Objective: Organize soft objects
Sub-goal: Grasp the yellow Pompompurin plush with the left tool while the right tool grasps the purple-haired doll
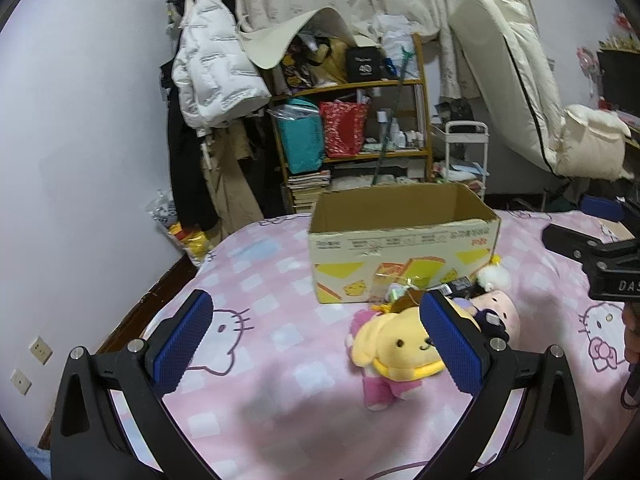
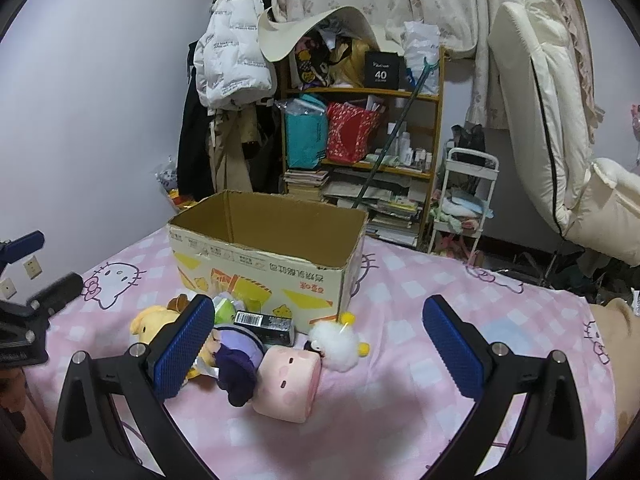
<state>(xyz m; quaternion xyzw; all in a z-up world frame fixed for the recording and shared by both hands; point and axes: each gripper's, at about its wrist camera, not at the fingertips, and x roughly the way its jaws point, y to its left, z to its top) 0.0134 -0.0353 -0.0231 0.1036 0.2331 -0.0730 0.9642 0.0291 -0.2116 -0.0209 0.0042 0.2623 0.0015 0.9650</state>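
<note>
An open cardboard box (image 1: 400,248) (image 2: 264,260) stands on the pink bed, empty as far as I see. In front of it lies a pile of soft toys: a yellow plush in pink clothes (image 1: 396,352) (image 2: 150,320), a pink plush with a purple part (image 2: 288,380) (image 1: 500,312), a white fluffy toy (image 2: 336,340) (image 1: 494,276) and a black packet (image 2: 266,324). My left gripper (image 1: 316,344) is open and empty, its right finger just in front of the yellow plush. My right gripper (image 2: 320,348) is open and empty, hovering over the pink plush.
The bed (image 1: 280,400) has a pink checked Hello Kitty cover. Behind it stand a cluttered wooden shelf (image 1: 352,128), hanging coats (image 1: 208,80), a white trolley (image 2: 464,204) and a folded cream mattress (image 2: 552,120). The bed's left edge drops to the floor by the wall.
</note>
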